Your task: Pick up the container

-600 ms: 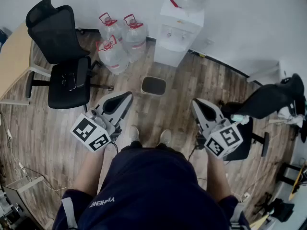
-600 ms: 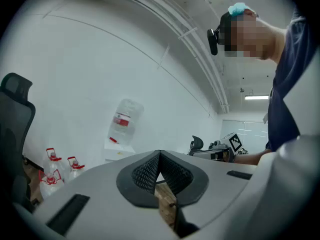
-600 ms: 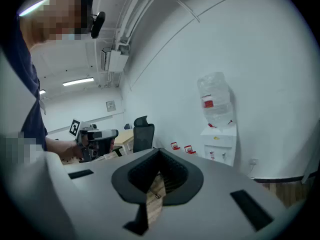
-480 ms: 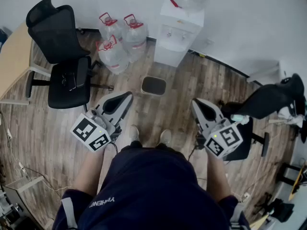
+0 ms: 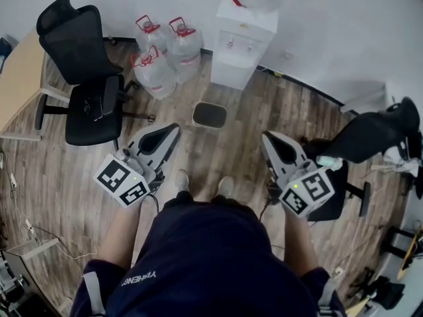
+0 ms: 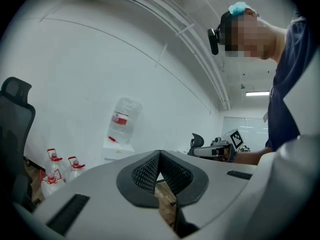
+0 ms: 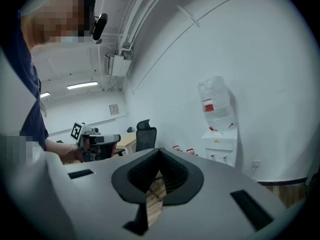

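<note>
A small dark rectangular container (image 5: 210, 115) with a pale rim stands on the wooden floor in front of the person's feet, in the head view. My left gripper (image 5: 173, 130) hangs above the floor, near and left of the container, jaws shut and empty. My right gripper (image 5: 266, 138) hangs near and right of it, also shut with nothing held. In the left gripper view the jaws (image 6: 159, 155) meet at a point, and in the right gripper view the jaws (image 7: 159, 151) do the same. The container does not show in either gripper view.
A white water dispenser (image 5: 240, 39) stands against the wall, with three large water bottles (image 5: 163, 57) to its left. A black office chair (image 5: 84, 78) and a desk (image 5: 18, 84) are on the left, another black chair (image 5: 362, 144) on the right. Cables (image 5: 39, 233) lie at the lower left.
The head view has shifted slightly, so the room sits a little higher and further left. Both grippers have kept their places beside the container and remain shut.
</note>
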